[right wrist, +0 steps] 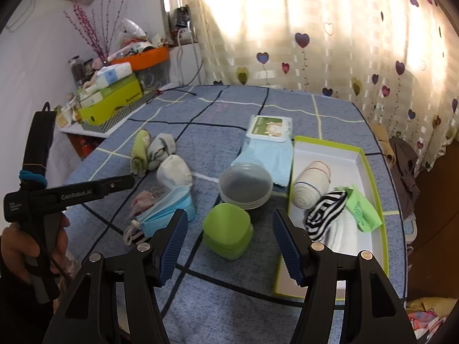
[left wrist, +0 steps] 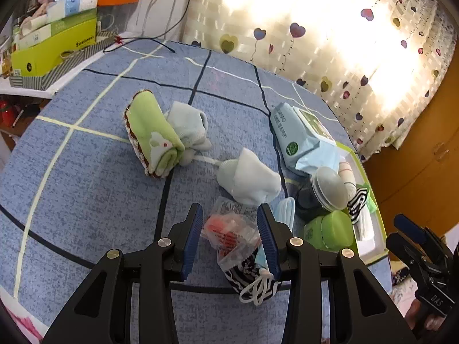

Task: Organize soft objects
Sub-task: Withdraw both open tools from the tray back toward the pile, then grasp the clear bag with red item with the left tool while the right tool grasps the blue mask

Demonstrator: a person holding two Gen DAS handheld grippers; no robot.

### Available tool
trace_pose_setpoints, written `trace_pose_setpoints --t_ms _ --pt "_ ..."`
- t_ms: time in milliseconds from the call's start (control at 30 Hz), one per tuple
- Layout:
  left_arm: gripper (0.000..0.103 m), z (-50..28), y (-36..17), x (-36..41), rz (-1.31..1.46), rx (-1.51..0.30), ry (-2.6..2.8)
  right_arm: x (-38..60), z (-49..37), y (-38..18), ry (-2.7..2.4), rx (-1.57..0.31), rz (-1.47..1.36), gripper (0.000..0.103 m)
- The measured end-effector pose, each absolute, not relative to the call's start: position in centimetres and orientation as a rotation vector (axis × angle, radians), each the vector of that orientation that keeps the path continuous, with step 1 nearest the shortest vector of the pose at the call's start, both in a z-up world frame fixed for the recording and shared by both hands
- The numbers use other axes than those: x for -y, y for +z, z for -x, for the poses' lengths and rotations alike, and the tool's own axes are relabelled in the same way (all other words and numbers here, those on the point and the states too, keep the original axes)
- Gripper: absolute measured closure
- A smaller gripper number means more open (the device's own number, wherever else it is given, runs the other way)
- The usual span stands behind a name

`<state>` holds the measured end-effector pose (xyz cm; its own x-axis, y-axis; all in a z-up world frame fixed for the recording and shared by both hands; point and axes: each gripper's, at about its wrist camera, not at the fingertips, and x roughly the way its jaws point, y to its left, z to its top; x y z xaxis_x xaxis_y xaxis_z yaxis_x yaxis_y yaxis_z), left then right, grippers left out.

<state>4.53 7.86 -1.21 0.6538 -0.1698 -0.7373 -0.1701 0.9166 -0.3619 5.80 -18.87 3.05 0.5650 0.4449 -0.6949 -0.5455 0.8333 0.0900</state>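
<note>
Left wrist view puts your left gripper (left wrist: 229, 238) with its jaws standing apart around a crinkly clear plastic packet (left wrist: 229, 236) with something orange-red inside; the pads bracket it without visibly pressing, so nothing is held yet. If you close from here, the likely trouble is a mixed grab: a striped cloth (left wrist: 243, 272) and the ear loops of a blue face mask (left wrist: 284, 215) lie right under and beside the right-hand pad, and could be dragged along (the slick film may also slip out as it crumples). Your right gripper (right wrist: 229, 246) hangs wide and empty, the green lidded tub (right wrist: 228, 230) just ahead between its jaws; that tub is hard, not part of the job, and a careless close would catch it. To the right of those jaws sits the green-rimmed box (right wrist: 370, 166), the probable destination, and reaching across could nudge the grey-lidded round container (right wrist: 245, 185) just beyond the tub. By count: one packet, one mask stack, one striped cloth by the left jaws and another striped piece (right wrist: 325, 209) in the box, one rolled bandage (right wrist: 311, 183) and one green cloth (right wrist: 363, 209) there too, two pale socks (left wrist: 249, 179) further out, one folded green towel (left wrist: 155, 137), one wipes pack (left wrist: 301, 134).
</note>
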Motion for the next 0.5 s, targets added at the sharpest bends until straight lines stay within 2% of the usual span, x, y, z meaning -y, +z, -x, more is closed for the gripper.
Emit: trace_pose_setpoints --t_ms 233,333,500 --pt "0.062 -4.8 -2.9 -7.4 0.420 -0.925 -0.055 17.8 -5.6 2.8 0.604 -0.782 0.156 0.042" --pt "0.057 -5.0 -3.5 -7.4 0.428 -0.943 -0.064 17.5 -5.7 2.7 0.608 -0.787 0.160 0.042" --pt "0.054 -5.6 -4.2 -7.3 0.424 -0.955 -0.088 17.1 -5.6 2.5 0.616 -0.790 0.166 0.042"
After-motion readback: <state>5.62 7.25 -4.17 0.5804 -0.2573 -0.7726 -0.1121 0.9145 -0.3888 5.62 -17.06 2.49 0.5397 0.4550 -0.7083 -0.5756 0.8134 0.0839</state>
